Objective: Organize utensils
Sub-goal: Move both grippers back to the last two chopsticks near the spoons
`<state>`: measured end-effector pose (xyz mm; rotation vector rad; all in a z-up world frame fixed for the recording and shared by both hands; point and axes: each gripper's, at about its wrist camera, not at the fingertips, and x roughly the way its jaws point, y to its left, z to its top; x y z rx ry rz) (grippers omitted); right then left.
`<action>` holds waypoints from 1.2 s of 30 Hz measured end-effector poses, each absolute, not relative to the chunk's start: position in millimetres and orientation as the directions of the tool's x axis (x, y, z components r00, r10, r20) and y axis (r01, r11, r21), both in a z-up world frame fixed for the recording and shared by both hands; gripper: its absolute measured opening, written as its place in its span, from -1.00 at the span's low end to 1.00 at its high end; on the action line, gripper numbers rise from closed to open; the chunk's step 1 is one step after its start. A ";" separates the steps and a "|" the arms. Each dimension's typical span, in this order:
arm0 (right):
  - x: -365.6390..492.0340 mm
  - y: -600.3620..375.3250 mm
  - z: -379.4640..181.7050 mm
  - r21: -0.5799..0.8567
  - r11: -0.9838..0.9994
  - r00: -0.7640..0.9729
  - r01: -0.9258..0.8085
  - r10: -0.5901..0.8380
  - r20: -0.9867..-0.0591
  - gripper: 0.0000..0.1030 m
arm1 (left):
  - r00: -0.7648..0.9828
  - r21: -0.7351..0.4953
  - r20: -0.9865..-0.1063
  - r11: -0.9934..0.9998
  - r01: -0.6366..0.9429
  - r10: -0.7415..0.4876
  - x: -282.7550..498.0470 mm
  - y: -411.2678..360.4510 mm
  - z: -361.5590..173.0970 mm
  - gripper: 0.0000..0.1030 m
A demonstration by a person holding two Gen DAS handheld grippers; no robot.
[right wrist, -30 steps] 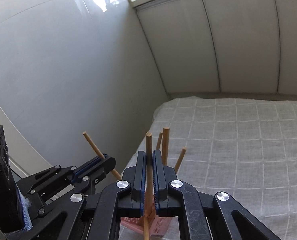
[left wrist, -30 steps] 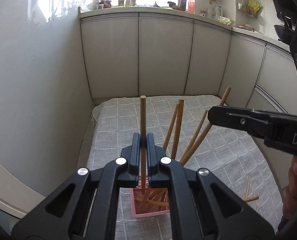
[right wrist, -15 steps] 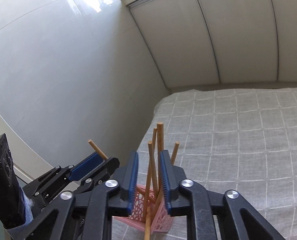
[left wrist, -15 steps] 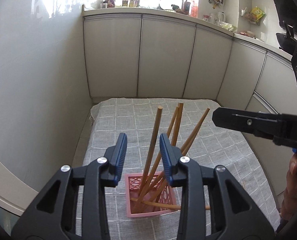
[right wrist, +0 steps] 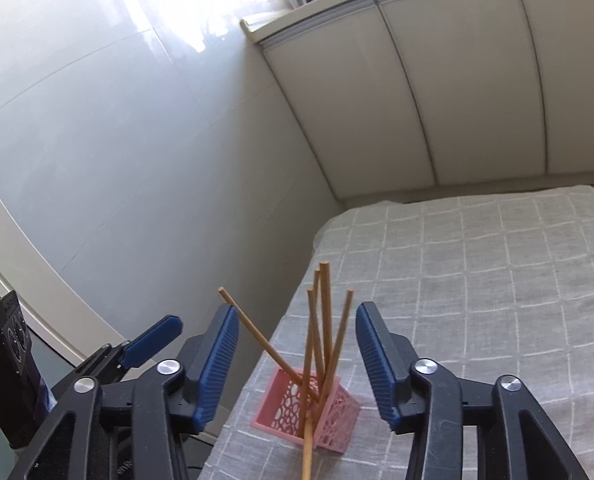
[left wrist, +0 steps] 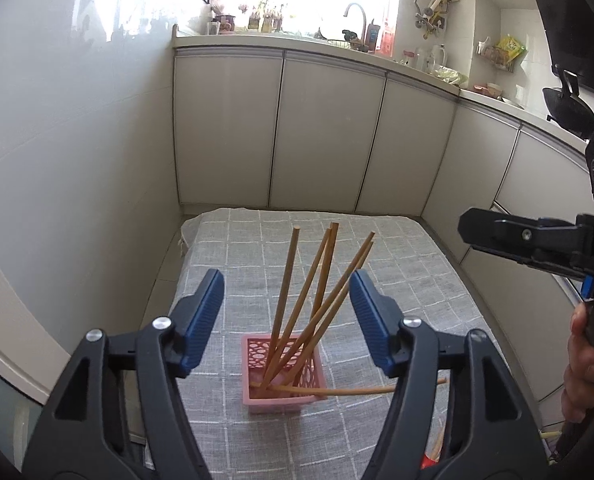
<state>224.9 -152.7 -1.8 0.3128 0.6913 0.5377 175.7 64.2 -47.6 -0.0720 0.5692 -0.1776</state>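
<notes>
A pink lattice basket (left wrist: 283, 376) stands on the grey checked cloth (left wrist: 417, 264) with several wooden chopsticks (left wrist: 325, 280) leaning upright in it. One chopstick (left wrist: 377, 391) lies across its rim, sticking out to the right. My left gripper (left wrist: 287, 284) hovers above the basket, its jaws opening, and the sticks between the blue pads are untouched. In the right wrist view the same basket (right wrist: 309, 412) sits near the cloth's left edge. My right gripper (right wrist: 297, 312) is also opening and free of the chopsticks (right wrist: 325, 320). Each gripper shows in the other's view, the right gripper (left wrist: 497, 236) and the left gripper (right wrist: 153, 340).
A glossy wall (left wrist: 77, 200) runs close along the table's left side, and white cabinets (left wrist: 329, 132) stand behind it. A loose chopstick (left wrist: 551, 434) and something red (left wrist: 429, 460) lie at the near right. A person's hand (left wrist: 581, 360) grips the right tool.
Both grippers were shut on one chopstick each. Both have opened wide and pulled back and up, and the two sticks now lean in the basket with the others.
</notes>
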 end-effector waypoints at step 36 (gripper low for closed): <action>129.8 -321.5 -125.3 0.323 0.943 0.425 0.081 0.261 -0.867 0.66 | 0.486 -0.052 -0.837 0.922 0.385 -0.250 90.1 -51.8 -147.4 0.81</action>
